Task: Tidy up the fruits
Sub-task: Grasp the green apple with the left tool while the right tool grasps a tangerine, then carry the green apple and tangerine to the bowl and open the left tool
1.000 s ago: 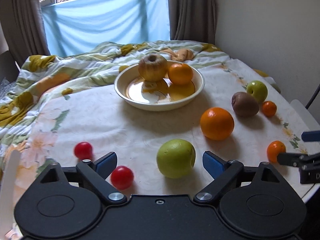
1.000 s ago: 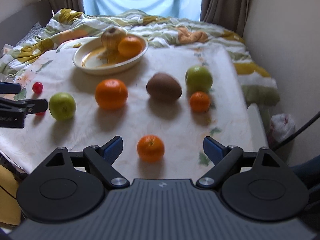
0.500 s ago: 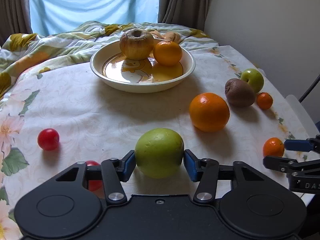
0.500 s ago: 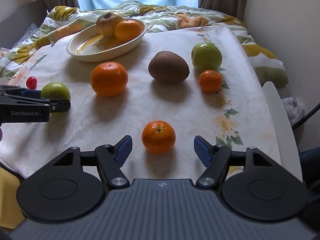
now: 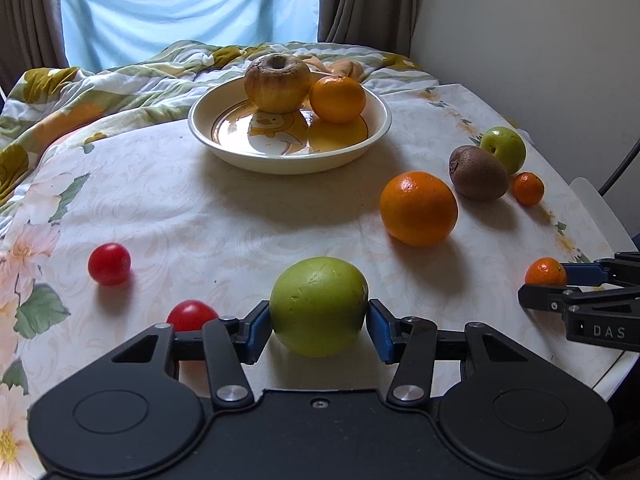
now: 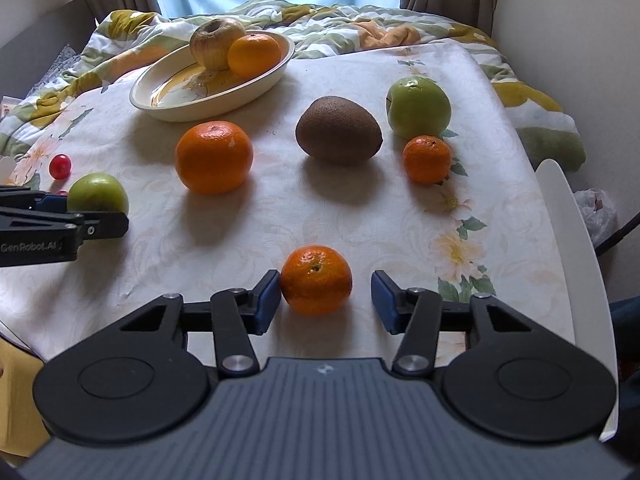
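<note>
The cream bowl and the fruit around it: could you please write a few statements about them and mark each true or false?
1. The cream bowl holds a brownish apple and an orange. True.
2. The left gripper is shut on a red cherry tomato. False: its pads press the large green apple.
3. The small mandarin lies between the right gripper's closing jaws. True.
4. The brown kiwi lies in the bowl. False: it lies on the floral tablecloth.
</note>
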`<action>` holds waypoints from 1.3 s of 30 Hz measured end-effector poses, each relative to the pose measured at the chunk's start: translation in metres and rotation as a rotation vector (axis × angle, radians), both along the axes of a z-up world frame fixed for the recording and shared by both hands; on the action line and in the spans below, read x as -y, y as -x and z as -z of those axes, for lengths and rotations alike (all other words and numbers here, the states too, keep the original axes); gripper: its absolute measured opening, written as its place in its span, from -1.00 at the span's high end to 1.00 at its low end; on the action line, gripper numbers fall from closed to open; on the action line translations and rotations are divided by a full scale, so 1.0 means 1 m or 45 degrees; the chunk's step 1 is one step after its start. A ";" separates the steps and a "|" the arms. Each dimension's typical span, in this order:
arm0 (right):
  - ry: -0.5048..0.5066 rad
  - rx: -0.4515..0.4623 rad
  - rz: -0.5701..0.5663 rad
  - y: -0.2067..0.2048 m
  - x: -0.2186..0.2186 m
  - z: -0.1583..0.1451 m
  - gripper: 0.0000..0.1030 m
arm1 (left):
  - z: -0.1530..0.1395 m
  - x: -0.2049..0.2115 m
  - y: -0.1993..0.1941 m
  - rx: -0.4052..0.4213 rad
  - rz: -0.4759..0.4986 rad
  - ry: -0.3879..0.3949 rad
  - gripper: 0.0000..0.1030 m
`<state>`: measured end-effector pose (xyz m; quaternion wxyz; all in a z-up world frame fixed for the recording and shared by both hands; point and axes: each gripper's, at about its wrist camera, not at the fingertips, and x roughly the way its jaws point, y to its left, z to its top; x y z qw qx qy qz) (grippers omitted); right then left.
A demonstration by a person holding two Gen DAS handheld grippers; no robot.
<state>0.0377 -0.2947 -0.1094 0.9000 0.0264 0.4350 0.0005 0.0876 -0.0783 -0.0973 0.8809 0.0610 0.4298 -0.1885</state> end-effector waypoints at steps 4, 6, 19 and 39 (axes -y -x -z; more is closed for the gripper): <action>0.002 -0.004 -0.028 -0.002 -0.002 -0.002 -0.02 | -0.002 -0.003 0.004 -0.006 -0.014 0.009 -0.07; 0.008 0.005 -0.039 -0.001 -0.004 -0.005 -0.02 | -0.007 -0.005 0.008 0.002 -0.021 0.016 -0.07; 0.015 0.073 -0.118 0.008 -0.017 -0.048 -0.01 | -0.056 -0.027 0.036 0.107 -0.135 0.071 -0.07; -0.011 0.176 -0.264 -0.019 -0.049 -0.120 -0.01 | -0.127 -0.068 0.009 0.269 -0.289 0.170 -0.07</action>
